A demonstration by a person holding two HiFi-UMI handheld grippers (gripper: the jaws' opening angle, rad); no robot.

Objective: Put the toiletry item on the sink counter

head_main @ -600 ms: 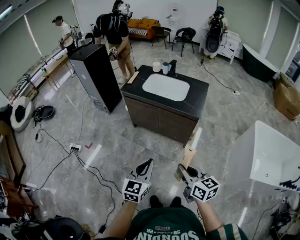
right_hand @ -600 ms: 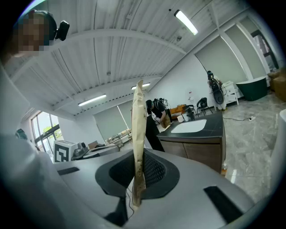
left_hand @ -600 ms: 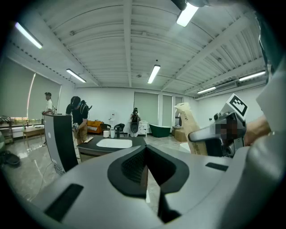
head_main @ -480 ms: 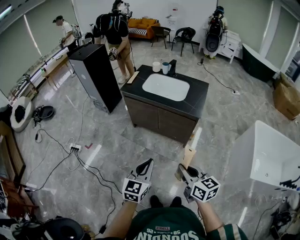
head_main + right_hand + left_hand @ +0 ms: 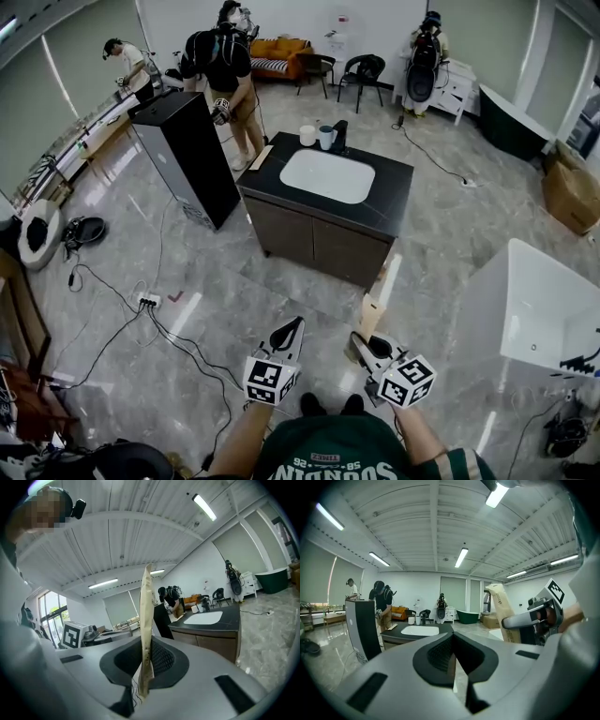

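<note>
Right gripper view shows toiletry item (image 5: 146,616) pinched in right hand-held gripper (image 5: 147,662).

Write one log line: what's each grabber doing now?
left gripper: shut, empty | right gripper: shut on packet | sink counter: ahead, not reached

Noted: the floor (image 5: 187,272) is finished in glossy, polished stone-look tile. The sink counter (image 5: 398,199) top is seen dark and matt, its basin (image 5: 326,175) smooth, white, glazed. The toiletry item (image 5: 146,616) is observed tan, matt, paper-like, speckled.
</note>
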